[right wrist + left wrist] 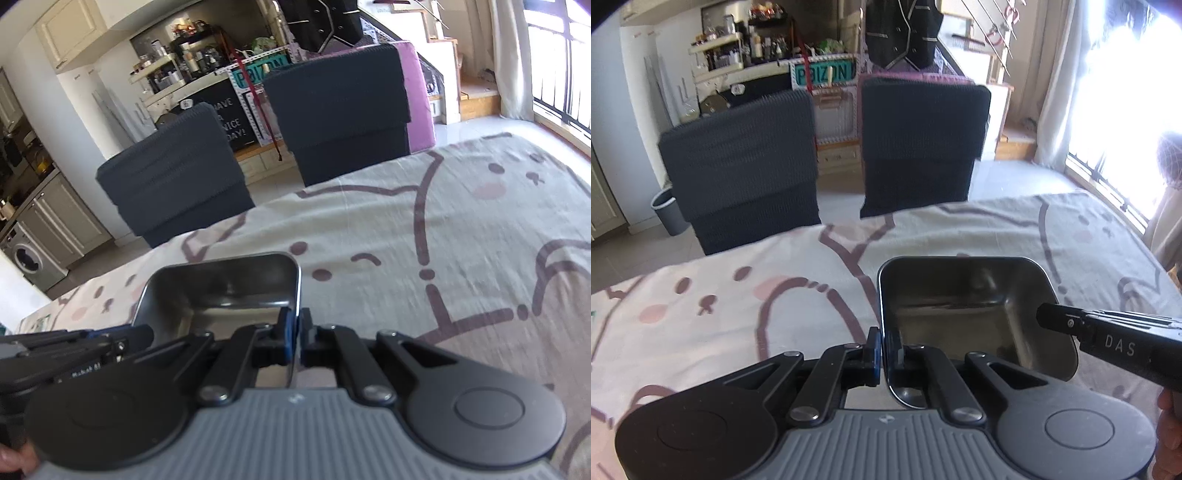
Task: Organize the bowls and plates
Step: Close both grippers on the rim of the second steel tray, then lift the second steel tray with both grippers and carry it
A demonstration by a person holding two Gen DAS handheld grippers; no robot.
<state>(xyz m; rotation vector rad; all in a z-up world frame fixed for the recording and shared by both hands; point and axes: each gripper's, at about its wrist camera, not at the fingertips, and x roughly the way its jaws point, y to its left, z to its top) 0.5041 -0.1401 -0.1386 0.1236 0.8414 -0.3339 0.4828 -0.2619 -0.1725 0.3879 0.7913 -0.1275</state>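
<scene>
A rectangular steel tray (975, 314) with rounded corners is held over the table (738, 306) between two tools, one on each of its long walls. The left hand-held gripper (885, 354) has its blue-padded fingers pressed together on the tray's left wall; the right hand-held gripper (296, 339) is clamped the same way on the opposite wall (295, 295). Whether the tray's underside touches the cloth cannot be told from either view.

Readable writing: in the left wrist view the other tool's black body (1108, 339) comes in from the right edge and carries the white letters "DAS". Behind the chairs a teal sign (823, 74) reads roughly "POIZON", though its letters are soft. The right wrist view shows a black board (231, 122) lettered "HAVE A NICE DAY!" – partly cut off by a chair – and, on the left tool's arm (74, 347) at the lower left, small white print that starts "Robot" and blurs after that.

The tablecloth (461, 240) is pale with brown cartoon outlines and pink spots. Two dark grey covered chairs (738, 162) (919, 144) stand at the table's far side.

Only the right wrist view shows a washing machine (29, 264) and cream cabinets (62, 225) at far left. Only the left wrist view shows a grey waste bin (666, 210) on the floor – and a bright window (1126, 92) with a curtain.
</scene>
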